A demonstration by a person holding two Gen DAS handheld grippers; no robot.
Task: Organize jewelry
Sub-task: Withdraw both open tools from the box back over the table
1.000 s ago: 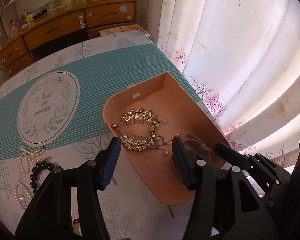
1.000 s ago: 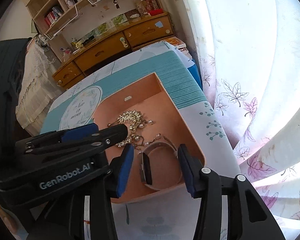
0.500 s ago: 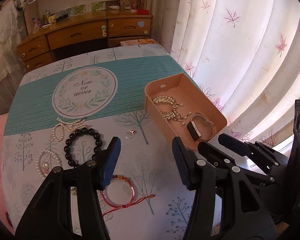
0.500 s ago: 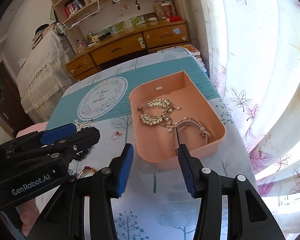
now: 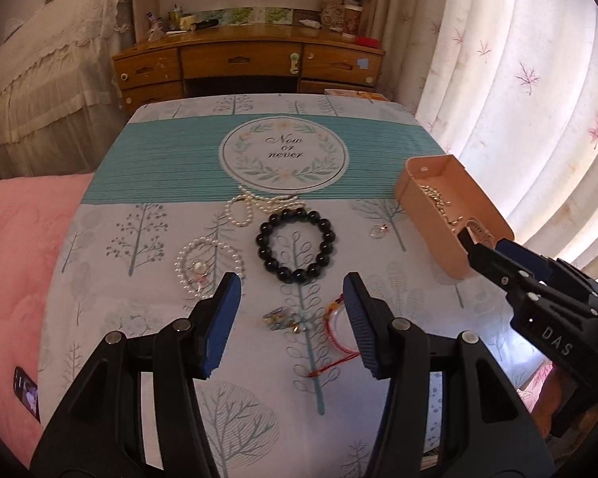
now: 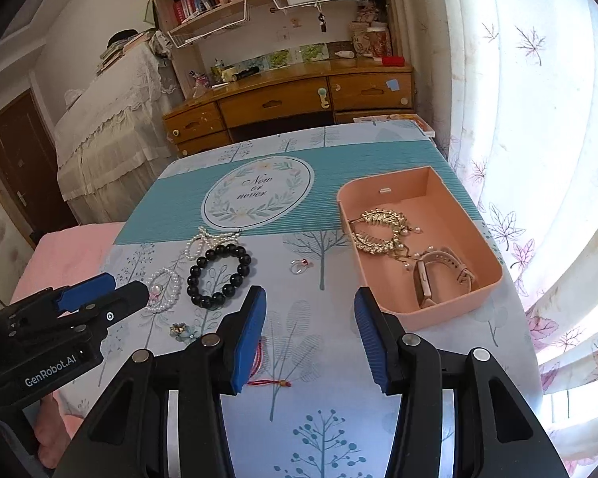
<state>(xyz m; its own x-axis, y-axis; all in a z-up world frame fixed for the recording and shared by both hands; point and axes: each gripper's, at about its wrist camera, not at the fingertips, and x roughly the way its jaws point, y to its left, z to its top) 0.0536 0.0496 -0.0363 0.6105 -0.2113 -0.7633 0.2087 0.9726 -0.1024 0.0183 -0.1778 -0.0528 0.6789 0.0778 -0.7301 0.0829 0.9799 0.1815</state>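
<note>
Hovering with both left tongs (image 5: 292, 310) and right tongs (image 6: 310, 314) spread apart; black bead bracelet (image 5: 295, 244) lying just beyond left tongs, pink tray (image 6: 450, 310) beside right tongs.

In the left wrist view, the tray's (image 5: 430, 215) near wall hides most of its contents, and the right claw (image 5: 482, 245) covers its near end. The red string bracelet (image 6: 259, 352) is half hidden behind a claw finger (image 6: 249, 328). The ring (image 6: 298, 266) is too small to make out.
</note>
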